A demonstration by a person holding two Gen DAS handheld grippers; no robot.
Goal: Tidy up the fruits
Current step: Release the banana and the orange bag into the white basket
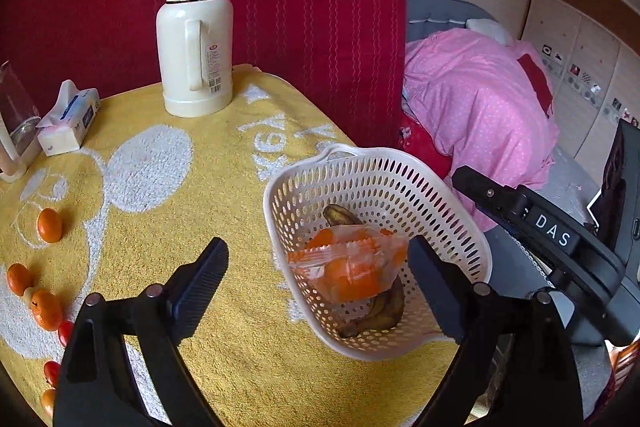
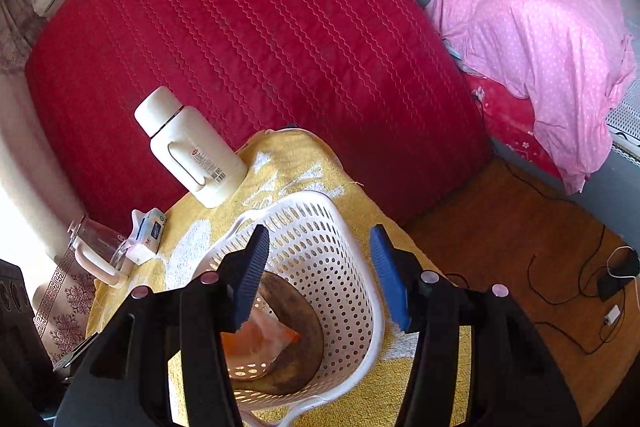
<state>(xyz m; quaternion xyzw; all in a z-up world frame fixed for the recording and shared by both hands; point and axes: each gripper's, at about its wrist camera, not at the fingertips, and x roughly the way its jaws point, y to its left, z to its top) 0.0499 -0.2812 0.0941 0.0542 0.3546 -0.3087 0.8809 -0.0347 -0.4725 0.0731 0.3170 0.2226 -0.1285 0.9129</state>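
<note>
At the far left of the left wrist view we see a glass jug [image 1: 16,115] at the edge of the bench [image 1: 240,347], which is covered by a yellow towel [image 1: 224,155] with white print. Just beside the jug lies a tissue pack [image 1: 68,123]. Below these, loose fruit runs down the left edge of the towel: one small orange [image 1: 49,225] on its own, then two more oranges [image 1: 46,309] close together, then small red fruits [image 1: 66,333] partly hidden behind our left claw.

Further back, a cream thermos [image 1: 196,39] stands upright on the towel before a red quilted panel [image 1: 280,7].

The left claw [image 1: 320,287] is spread wide and holds nothing. Its left finger hangs over bare towel, and its right finger lies on the far side of the white perforated basket [image 1: 472,239], so the basket sits between the two.

The basket stands near the right edge of the bench. Inside it a clear bag of orange fruit [image 1: 352,263] lies on top of a dark, browned banana [image 1: 380,315].

To the right of the basket we see the black body of the other tool, and beyond it a bed with a pink quilt [image 1: 480,99].

In the right wrist view, the right claw [image 2: 320,279] is likewise spread apart and empty, hovering above the basket [image 2: 340,255], with the bag [image 2: 272,335] and banana [image 2: 304,339] visible below between its blue-padded fingers [image 2: 388,279]. Wooden floor [image 2: 500,227] with cables lies to the right.
</note>
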